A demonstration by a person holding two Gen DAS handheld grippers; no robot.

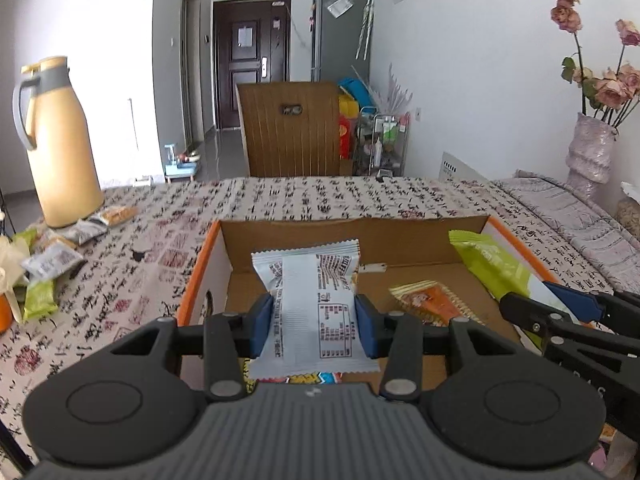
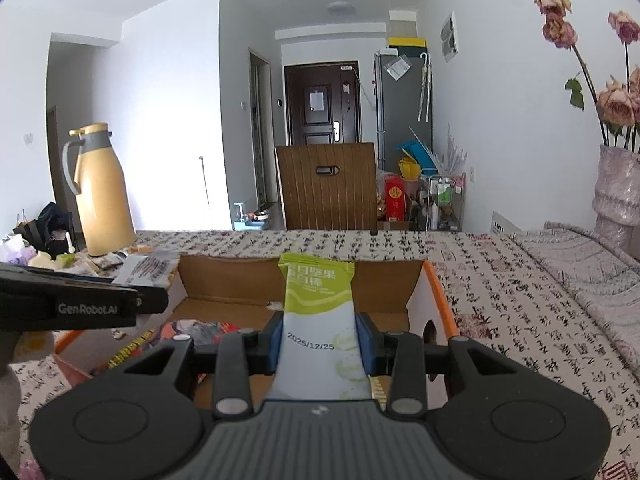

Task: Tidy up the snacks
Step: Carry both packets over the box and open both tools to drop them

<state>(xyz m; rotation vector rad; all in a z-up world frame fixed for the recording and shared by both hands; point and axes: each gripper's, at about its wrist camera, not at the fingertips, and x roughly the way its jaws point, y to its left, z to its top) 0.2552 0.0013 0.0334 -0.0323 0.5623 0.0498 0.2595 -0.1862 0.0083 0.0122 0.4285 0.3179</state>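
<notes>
Calligraphy-printed cloth covers the wide table [image 1: 304, 204], whose far edge runs across at twelve o'clock in both wrist views, with a brown slatted wooden chair back [image 1: 294, 128] just beyond it. A long stretch of bare cloth lies between that far edge and the open brown cardboard box with orange-trimmed rim [image 1: 352, 222], and more bare cloth runs off toward nine o'clock. The box's far wall stands upright at twelve o'clock, its left wall at ten o'clock and its right wall at two o'clock; much of its floor is bare cardboard. At ten o'clock near the table's left edge stands a tall tan thermos jug with grey handle [image 1: 60, 144], with a loose heap of small snack packets [image 1: 52, 256] at its foot. At two o'clock a textured pink vase of dried roses [image 1: 590, 152] stands well apart from the box.

The left gripper [image 1: 314, 322] is clenched on a white printed snack packet [image 1: 308, 308], held upright over the box's near left part. The right gripper [image 2: 320, 344] grasps a green-and-white snack bar wrapper [image 2: 318, 320] over the box's right part, its top reaching the far wall's rim. A small orange snack packet [image 1: 434, 302] lies flat on the box floor at one o'clock, between the two held packets.
</notes>
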